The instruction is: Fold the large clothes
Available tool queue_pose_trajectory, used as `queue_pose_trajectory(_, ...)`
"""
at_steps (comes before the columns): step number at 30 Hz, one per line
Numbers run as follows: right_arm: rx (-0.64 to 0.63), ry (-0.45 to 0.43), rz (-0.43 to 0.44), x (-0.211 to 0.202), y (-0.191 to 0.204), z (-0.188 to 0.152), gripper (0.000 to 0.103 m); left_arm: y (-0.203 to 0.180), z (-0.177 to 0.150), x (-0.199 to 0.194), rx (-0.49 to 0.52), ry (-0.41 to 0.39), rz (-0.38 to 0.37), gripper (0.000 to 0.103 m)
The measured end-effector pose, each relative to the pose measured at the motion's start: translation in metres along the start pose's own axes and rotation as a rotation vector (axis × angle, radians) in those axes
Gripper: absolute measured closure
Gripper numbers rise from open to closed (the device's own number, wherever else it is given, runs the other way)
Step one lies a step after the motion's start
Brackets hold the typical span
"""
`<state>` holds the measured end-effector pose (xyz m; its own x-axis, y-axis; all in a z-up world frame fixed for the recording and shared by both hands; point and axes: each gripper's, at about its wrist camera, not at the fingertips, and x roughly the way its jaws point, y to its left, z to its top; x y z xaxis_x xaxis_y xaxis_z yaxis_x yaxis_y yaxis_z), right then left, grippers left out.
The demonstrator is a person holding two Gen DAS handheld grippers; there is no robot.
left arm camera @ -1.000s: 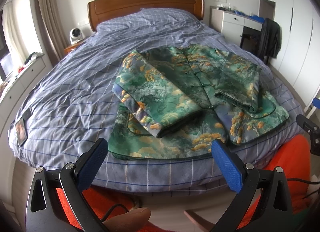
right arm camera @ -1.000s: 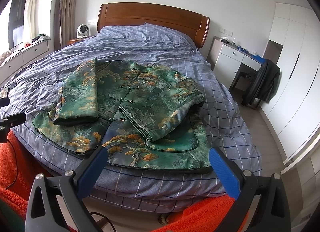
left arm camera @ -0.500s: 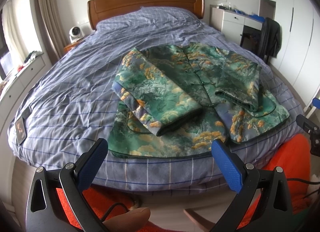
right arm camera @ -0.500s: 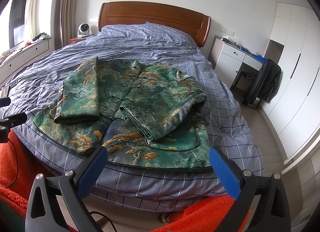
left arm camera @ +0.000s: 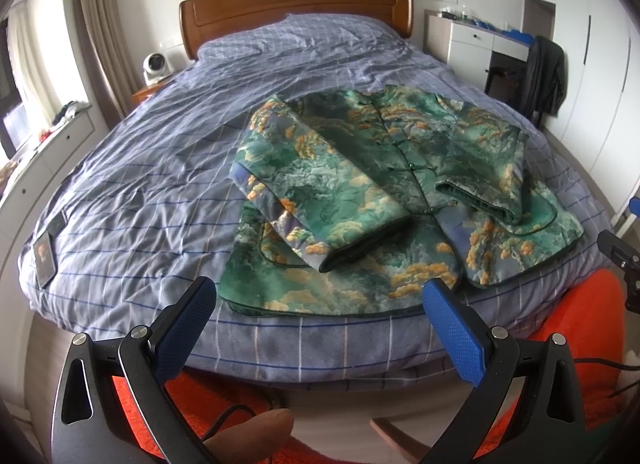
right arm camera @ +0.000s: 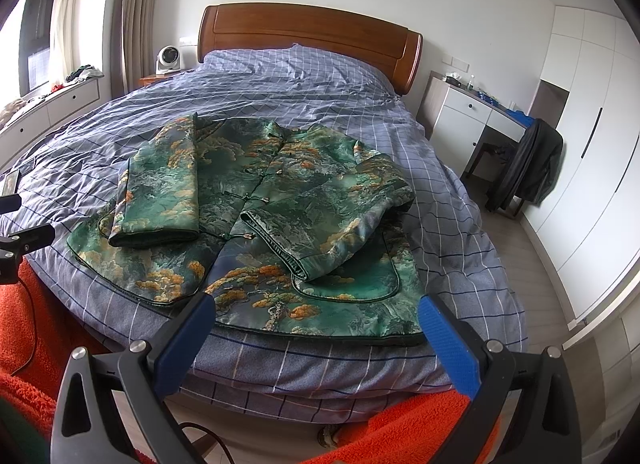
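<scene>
A green brocade jacket [left arm camera: 384, 192] with orange cloud patterns lies flat on the bed, front up, with both sleeves folded in over its front. It also shows in the right wrist view [right arm camera: 272, 216]. My left gripper [left arm camera: 320, 300] is open and empty, at the bed's near edge just short of the jacket's left hem. My right gripper [right arm camera: 316, 316] is open and empty, at the bed's near edge by the jacket's right hem. Neither touches the cloth.
The bed [left arm camera: 132, 192] has a blue checked cover and a wooden headboard [left arm camera: 296, 0]. A phone [left arm camera: 43, 260] lies near the bed's left corner. A white dresser [right arm camera: 468, 124] and a chair with a dark coat [right arm camera: 528, 164] stand to the right. Orange cloth [right arm camera: 24, 324] sits below the grippers.
Both grippers have moved closer to the bed's near edge and the jacket's hem. The jacket itself has not moved.
</scene>
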<state>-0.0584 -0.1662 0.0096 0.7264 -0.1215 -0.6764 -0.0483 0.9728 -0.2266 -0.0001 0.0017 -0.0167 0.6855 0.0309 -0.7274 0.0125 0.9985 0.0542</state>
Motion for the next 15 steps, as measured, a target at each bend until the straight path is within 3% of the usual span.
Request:
queue_pose_trajectory(8, 0.000, -0.002, 0.003, 0.000, 0.000, -0.001, 0.000, 0.001, 0.001, 0.000, 0.001, -0.011, 0.033, 0.000)
queue_pose_trajectory(15, -0.001, -0.018, 0.001, -0.001, -0.003, 0.003, 0.000, 0.012, 0.004, -0.007, -0.042, -0.070, 0.053, 0.000)
